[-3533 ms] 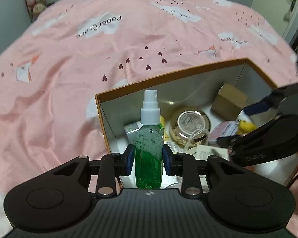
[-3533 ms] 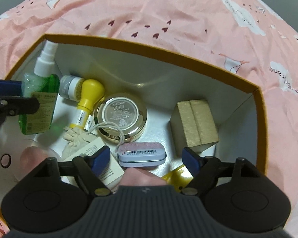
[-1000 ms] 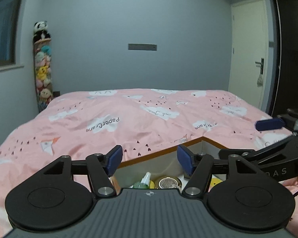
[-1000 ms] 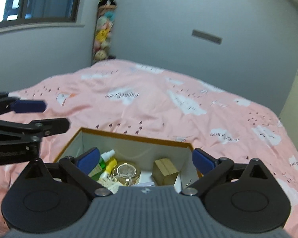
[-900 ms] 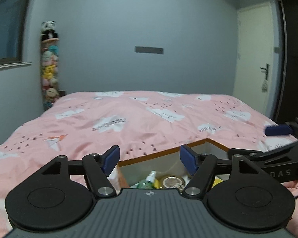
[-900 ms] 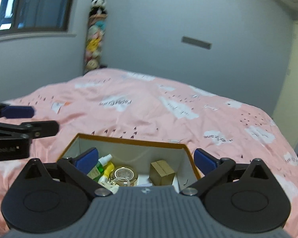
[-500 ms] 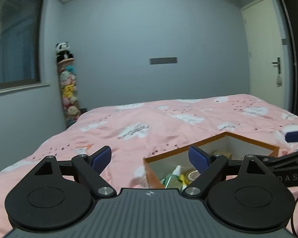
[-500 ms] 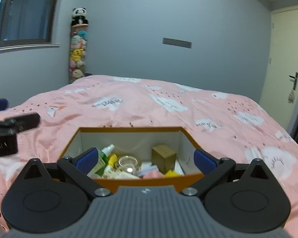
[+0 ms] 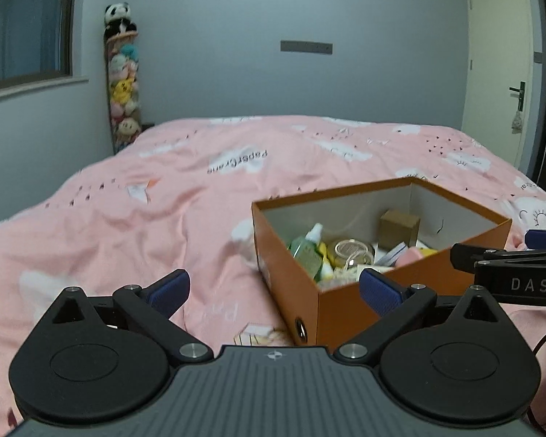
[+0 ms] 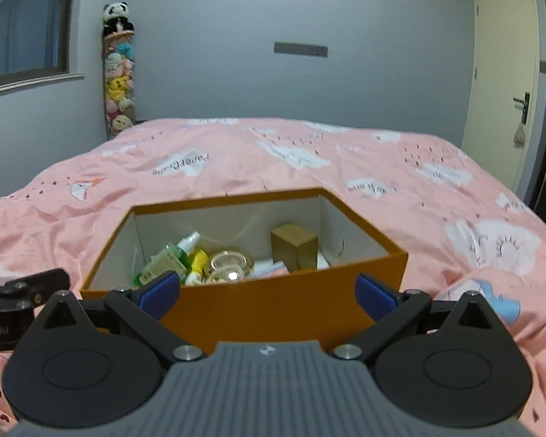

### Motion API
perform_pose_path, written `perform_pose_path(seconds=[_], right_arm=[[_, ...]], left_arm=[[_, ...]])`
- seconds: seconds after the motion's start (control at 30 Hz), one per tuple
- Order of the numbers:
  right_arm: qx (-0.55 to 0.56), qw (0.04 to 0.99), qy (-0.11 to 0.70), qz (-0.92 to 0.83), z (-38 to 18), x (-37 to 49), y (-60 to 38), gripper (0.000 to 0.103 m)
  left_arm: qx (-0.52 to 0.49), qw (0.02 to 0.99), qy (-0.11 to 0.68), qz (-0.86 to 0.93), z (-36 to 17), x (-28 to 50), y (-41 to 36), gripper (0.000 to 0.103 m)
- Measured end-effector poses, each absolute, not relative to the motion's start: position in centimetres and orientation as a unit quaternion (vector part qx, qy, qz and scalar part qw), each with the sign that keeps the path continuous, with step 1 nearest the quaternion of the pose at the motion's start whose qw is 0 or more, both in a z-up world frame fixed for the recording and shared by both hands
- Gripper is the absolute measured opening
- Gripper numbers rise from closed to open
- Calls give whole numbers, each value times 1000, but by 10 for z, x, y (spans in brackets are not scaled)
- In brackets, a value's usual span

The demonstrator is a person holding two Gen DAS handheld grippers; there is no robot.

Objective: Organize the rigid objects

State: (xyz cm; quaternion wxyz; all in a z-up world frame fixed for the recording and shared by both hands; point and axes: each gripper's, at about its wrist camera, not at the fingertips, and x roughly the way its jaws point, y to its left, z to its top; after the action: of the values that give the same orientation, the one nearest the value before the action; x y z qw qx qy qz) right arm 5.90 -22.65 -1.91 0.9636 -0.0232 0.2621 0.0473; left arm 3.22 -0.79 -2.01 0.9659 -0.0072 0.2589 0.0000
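Note:
An orange cardboard box (image 10: 273, 302) sits on the pink bed, also in the left wrist view (image 9: 349, 302). Inside lie a green spray bottle (image 10: 167, 260), a yellow bottle (image 10: 196, 266), a round glass jar (image 10: 231, 264) and a small brown box (image 10: 295, 245). The green bottle also shows in the left wrist view (image 9: 305, 249). My left gripper (image 9: 275, 289) is open and empty, near and left of the box. My right gripper (image 10: 267, 293) is open and empty, just in front of the box.
The pink bedspread (image 9: 163, 196) spreads all around the box. A small card (image 9: 253, 335) lies on the bed by the box's near corner. A column of plush toys (image 9: 122, 83) stands by the far wall, a door (image 9: 498, 73) at the right.
The green bottle has been let go and now lies in the box. Both grippers have drawn back and up from the box, open; the left one has shifted left.

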Motion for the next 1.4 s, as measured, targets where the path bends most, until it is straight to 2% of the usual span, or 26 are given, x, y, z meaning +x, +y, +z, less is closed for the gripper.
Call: perform_pose_path(seconds=[0.37, 1.4], right_arm=[[-53, 959, 271, 68, -30, 58, -213, 100], [-19, 949, 306, 65, -39, 68, -223, 100]], left_arm=[[-30, 957, 288, 4, -27, 36, -3, 103], [-47, 947, 315, 29, -32, 41, 3, 103]])
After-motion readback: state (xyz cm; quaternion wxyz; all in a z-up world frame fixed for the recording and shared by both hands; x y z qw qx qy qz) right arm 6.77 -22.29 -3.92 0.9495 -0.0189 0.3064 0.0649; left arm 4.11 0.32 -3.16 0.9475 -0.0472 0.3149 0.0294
